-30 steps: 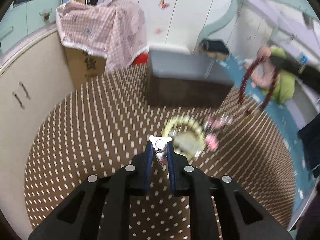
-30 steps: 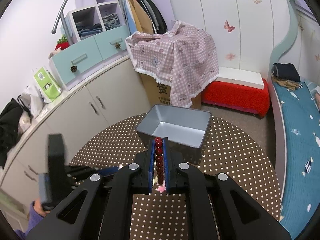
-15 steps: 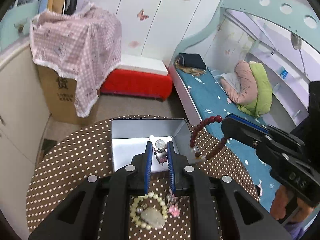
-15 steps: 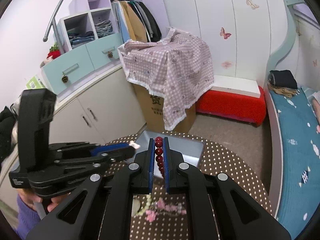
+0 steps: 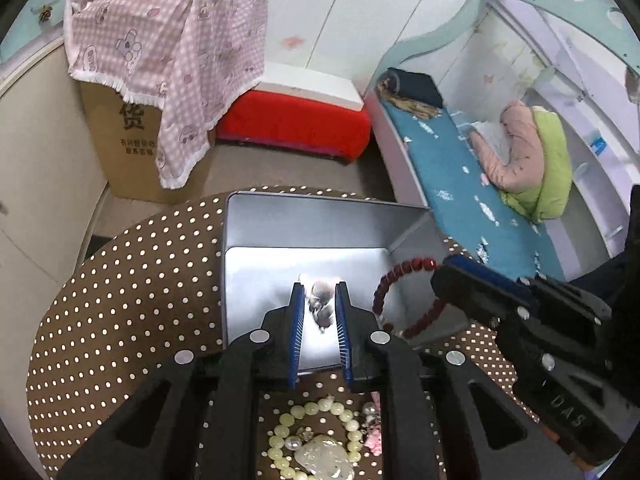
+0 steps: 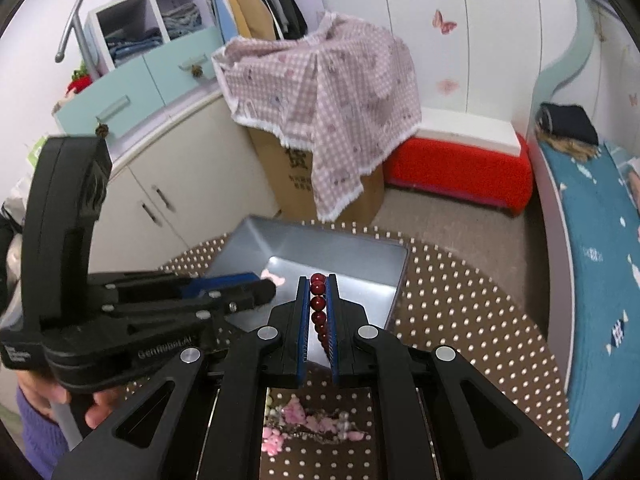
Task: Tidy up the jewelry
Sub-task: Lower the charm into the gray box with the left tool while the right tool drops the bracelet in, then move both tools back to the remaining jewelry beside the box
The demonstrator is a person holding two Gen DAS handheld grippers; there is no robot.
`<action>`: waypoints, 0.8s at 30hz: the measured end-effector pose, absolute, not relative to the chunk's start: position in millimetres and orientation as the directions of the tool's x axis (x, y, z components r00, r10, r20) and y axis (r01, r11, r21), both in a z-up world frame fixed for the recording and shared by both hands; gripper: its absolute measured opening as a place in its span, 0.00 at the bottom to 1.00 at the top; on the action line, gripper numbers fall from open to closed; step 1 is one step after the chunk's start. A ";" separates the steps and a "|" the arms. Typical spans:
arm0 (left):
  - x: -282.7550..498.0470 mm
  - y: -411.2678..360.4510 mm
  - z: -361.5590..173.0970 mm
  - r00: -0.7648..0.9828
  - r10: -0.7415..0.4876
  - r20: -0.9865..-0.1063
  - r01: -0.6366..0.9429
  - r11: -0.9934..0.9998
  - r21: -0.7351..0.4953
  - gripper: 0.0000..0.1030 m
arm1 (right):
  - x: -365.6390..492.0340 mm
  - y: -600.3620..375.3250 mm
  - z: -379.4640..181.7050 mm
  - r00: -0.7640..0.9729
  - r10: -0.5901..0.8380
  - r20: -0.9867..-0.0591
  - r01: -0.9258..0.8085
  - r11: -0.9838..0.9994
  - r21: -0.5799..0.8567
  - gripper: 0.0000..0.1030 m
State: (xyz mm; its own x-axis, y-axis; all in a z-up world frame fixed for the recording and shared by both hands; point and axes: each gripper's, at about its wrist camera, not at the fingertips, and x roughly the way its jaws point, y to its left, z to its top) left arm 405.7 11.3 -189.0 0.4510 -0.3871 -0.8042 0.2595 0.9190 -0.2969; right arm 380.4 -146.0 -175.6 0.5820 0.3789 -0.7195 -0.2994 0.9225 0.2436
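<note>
- The left gripper [image 5: 318, 300] is seen from its own camera with its two blue-lined fingers parted a little; a small blurred charm [image 5: 322, 308] shows in the gap between them, and whether it is gripped or loose cannot be told
- The left gripper is held over the open metal tin [image 5: 280, 216], whose shiny floor is seen beneath the charm
- The right gripper [image 6: 318, 300] is seen from its own camera with its fingers drawn close together on a red bead bracelet [image 6: 319, 308], the beads being lined up in a column between the blue pads
- In the left view the same bracelet [image 5: 400, 280] is seen hanging as a loop from the tip of the right gripper [image 5: 444, 270], over the right side of the tin
- The tin is set on a round table covered with a brown cloth with white dots [image 5: 140, 300]
- On the cloth, on the near side of the tin and below the left gripper, a pale green bead bracelet [image 5: 316, 432] is laid around a pale stone pendant [image 5: 324, 460]
- Just beside it, small pink flower-shaped pieces [image 6: 296, 420] are scattered on the cloth
- Beyond the table, a cardboard box draped with pink checked fabric [image 5: 172, 48] and a red bench [image 5: 296, 124] are seen
</note>
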 end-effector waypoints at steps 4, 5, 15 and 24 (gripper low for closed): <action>407.1 9.7 -189.8 0.454 -0.375 -0.808 0.256 0.924 -0.285 0.17 | 379.9 -145.6 -185.2 0.570 0.378 -0.730 -0.293 0.923 0.250 0.08; 407.2 9.7 -189.1 0.454 -0.378 -0.807 0.256 0.923 -0.288 0.19 | 379.4 -145.8 -186.7 0.568 0.378 -0.731 -0.291 0.923 0.251 0.08; 380.2 13.2 -170.1 0.526 -0.365 -0.768 0.247 0.930 -0.272 0.60 | 365.4 -156.6 -181.2 0.577 0.379 -0.723 -0.281 0.924 0.260 0.11; 330.6 43.5 -156.8 0.597 -0.331 -0.731 0.204 0.943 -0.261 0.60 | 325.6 -166.8 -163.2 0.633 0.343 -0.694 -0.277 0.938 0.211 0.44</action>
State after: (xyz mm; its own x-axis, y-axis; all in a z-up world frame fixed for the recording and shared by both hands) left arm 330.6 43.5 -156.8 0.5970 -0.3313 -0.7306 0.2042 0.9435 -0.2610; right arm 325.6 -166.8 -163.2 0.6330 0.3427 -0.6941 -0.2767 0.9376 0.2106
